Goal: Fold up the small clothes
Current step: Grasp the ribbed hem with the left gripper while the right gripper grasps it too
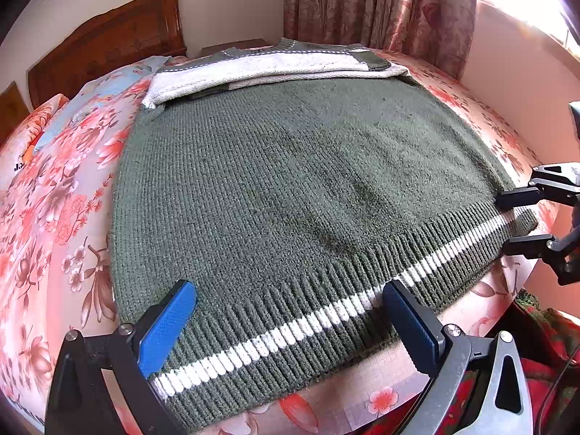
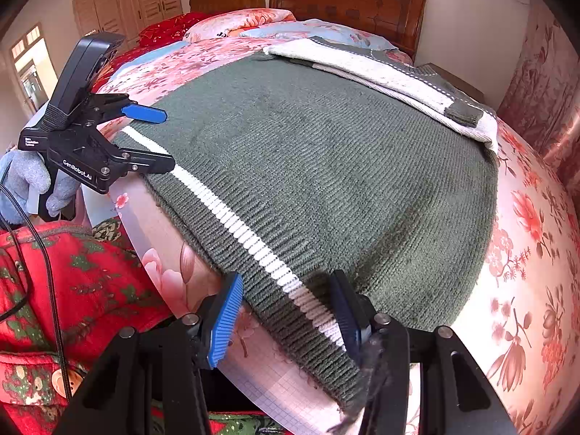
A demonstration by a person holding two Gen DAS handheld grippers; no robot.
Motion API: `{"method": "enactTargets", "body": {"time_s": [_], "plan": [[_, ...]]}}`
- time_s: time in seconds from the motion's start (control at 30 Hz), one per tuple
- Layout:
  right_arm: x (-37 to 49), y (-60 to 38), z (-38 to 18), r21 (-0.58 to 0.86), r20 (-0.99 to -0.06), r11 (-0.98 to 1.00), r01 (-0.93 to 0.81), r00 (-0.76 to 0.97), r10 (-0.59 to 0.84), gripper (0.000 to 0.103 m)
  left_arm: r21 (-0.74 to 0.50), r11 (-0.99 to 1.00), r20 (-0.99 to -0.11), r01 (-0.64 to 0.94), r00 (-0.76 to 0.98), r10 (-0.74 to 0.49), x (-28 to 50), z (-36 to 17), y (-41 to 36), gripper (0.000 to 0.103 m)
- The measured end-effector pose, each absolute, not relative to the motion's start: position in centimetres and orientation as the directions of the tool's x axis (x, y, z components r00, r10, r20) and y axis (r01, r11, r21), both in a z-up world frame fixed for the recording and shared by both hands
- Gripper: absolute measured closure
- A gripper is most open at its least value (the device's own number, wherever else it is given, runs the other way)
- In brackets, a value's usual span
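Observation:
A dark green knitted sweater (image 1: 290, 188) with a white stripe along its ribbed hem lies flat on the bed; its white-and-green sleeves (image 1: 261, 67) are folded across the far end. It also shows in the right wrist view (image 2: 344, 166). My left gripper (image 1: 290, 304) is open, its blue pads straddling the hem at the near left corner; it also shows in the right wrist view (image 2: 159, 137). My right gripper (image 2: 286, 297) is open with the hem's right corner between its fingers; it also shows in the left wrist view (image 1: 502, 223).
The bed has a pink floral sheet (image 1: 54, 217) and pillows (image 2: 253, 21) by a wooden headboard (image 2: 348, 0). Floral curtains (image 1: 380, 3) hang at the far side. A red patterned cloth (image 2: 72, 282) lies below the bed's near edge. A wardrobe (image 2: 127, 0) stands behind.

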State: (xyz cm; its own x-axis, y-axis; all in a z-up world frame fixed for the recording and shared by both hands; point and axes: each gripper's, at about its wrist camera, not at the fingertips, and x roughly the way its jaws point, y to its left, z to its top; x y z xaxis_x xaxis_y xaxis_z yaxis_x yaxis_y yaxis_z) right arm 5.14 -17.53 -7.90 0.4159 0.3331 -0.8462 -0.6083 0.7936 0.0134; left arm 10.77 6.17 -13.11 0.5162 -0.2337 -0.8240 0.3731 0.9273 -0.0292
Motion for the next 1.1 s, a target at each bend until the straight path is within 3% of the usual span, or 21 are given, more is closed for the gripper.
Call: {"method": "enactTargets", "body": {"time_s": [0.37,0.53,0.67,0.9,1.1], "plan": [[3.5,-20.2,-7.6,0.062,-0.860,0.849,-0.524,0.405,0.312,0.052,-0.050,0.941,-0.825,0.334,0.517,-0.227,8.1,-12.6,9.8,0.000],[1.6,-24.6,-6.9,0.142,-0.847,0.915,-0.379,0.432,0.311,0.053,-0.141,0.965,-0.812,0.222,0.532,-0.241,7.6,-11.7,14.0,0.000],[2.1,-26.4,-8.1,0.222,-0.851,0.935,-0.277,0.413,0.324,0.053,-0.321,0.936,-0.800,0.144,0.488,-0.350,8.4,-12.5,16.1,0.000],[3.7,-24.1,-8.3,0.290,-0.818,0.911,-0.294,0.417,0.395,0.053,-0.327,0.924,-0.792,0.196,0.477,-0.381,9.0,-12.3,13.0,0.000],[4.6,-24.8,-8.5,0.356,-0.787,0.907,-0.224,0.452,0.420,0.053,-0.261,0.951,-0.813,0.167,0.493,-0.310,10.5,-12.5,11.6,0.000]]}}
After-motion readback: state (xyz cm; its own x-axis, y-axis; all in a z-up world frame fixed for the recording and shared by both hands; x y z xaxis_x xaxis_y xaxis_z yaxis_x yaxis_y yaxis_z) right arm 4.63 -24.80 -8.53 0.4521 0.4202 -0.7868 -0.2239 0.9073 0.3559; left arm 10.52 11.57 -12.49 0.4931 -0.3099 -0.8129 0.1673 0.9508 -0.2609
